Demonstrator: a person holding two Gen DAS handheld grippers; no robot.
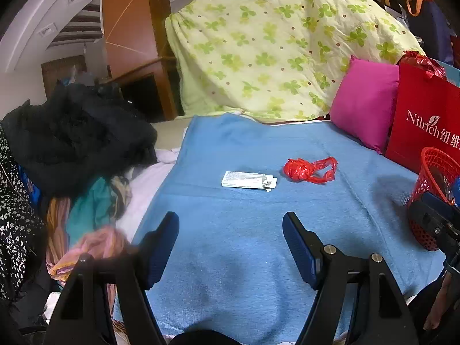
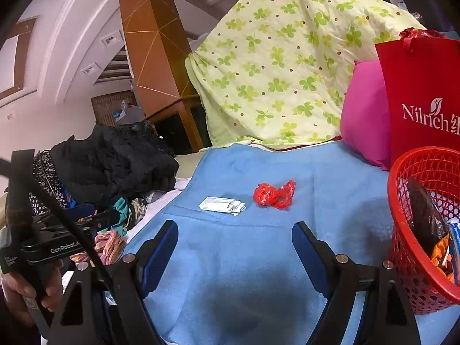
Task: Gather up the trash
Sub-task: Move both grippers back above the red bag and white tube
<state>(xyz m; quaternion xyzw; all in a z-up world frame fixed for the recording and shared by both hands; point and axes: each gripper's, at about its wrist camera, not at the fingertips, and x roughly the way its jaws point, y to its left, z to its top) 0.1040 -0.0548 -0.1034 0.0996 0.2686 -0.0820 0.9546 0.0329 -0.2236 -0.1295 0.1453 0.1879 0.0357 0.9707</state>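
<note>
A crumpled red plastic bag (image 1: pixel 309 170) and a flat white carton (image 1: pixel 248 179) lie side by side on the blue blanket (image 1: pixel 244 230). They also show in the right wrist view, the bag (image 2: pixel 273 194) right of the carton (image 2: pixel 222 204). A red mesh basket (image 2: pixel 425 230) at the right holds wrappers; it shows in the left wrist view too (image 1: pixel 434 189). My left gripper (image 1: pixel 230 230) is open and empty, short of the carton. My right gripper (image 2: pixel 234 238) is open and empty, short of both items, left of the basket.
A heap of dark and coloured clothes (image 1: pixel 77 149) lies left of the blanket. A green floral quilt (image 1: pixel 276 46), a pink pillow (image 1: pixel 365 103) and a red Nilrich paper bag (image 1: pixel 422 120) stand behind. The left gripper's body (image 2: pixel 54 230) and hand show at the left.
</note>
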